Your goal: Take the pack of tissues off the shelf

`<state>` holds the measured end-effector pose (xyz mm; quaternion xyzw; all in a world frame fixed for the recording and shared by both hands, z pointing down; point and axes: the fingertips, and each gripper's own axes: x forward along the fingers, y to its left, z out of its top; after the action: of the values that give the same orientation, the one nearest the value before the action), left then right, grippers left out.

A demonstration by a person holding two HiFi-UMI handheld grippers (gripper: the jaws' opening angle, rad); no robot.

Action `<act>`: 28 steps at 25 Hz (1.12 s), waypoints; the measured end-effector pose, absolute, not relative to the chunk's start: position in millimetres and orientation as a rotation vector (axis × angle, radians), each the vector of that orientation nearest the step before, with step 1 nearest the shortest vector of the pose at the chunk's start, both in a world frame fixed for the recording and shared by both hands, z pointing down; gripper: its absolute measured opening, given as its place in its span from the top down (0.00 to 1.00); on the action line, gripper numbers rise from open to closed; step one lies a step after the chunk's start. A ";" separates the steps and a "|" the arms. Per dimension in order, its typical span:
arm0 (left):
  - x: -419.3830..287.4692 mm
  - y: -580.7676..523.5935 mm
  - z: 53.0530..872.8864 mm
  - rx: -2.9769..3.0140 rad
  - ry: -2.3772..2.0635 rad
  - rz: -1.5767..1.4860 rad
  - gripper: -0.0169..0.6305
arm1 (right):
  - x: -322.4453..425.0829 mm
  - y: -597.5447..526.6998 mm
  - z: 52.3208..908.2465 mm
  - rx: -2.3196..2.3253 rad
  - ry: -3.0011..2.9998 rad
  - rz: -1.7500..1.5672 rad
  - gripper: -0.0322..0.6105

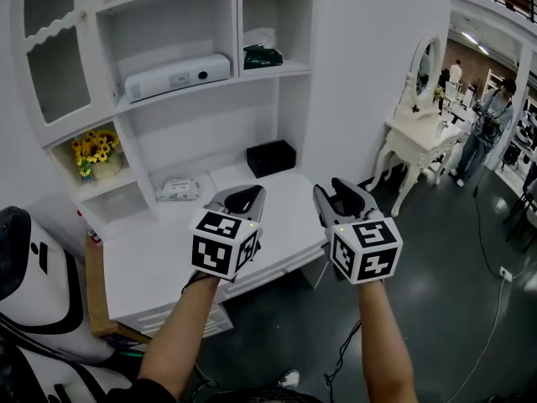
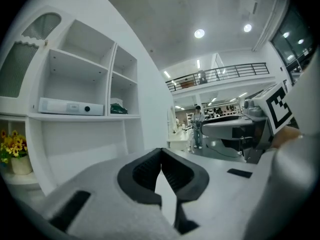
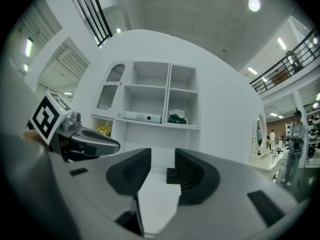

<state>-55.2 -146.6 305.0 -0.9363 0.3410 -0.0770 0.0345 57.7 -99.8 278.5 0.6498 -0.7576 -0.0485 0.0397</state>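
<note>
A flat white pack of tissues with a green label lies on the lower counter of the white shelf unit, at its back left. Both grippers hang side by side in front of the counter, short of the pack. My left gripper is shut, its pads meeting at the tips with nothing between them. My right gripper is open and empty. The pack does not show in either gripper view.
A black box sits at the counter's back right. A long white device and a dark green packet rest on the upper shelf. Yellow flowers fill a left cubby. A white dressing table and people stand at the right.
</note>
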 end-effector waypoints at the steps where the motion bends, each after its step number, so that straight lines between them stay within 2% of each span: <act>1: -46.7 -149.6 304.1 -2.874 1.059 -0.238 0.96 | 65.9 -104.1 278.0 1.976 -2.333 -0.149 0.70; 11: 3.7 -178.8 301.2 -2.833 1.154 -0.257 0.96 | 121.8 -141.7 276.5 1.894 -2.432 -0.148 0.61; 28: 13.5 -267.1 296.6 -2.746 1.301 -0.287 0.96 | 127.4 -236.8 271.3 1.761 -2.553 -0.158 0.58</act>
<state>13.5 -267.1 296.6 -0.8988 0.4258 -0.0938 0.0446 127.4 -236.8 271.3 0.5670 -0.8220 -0.0508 0.0180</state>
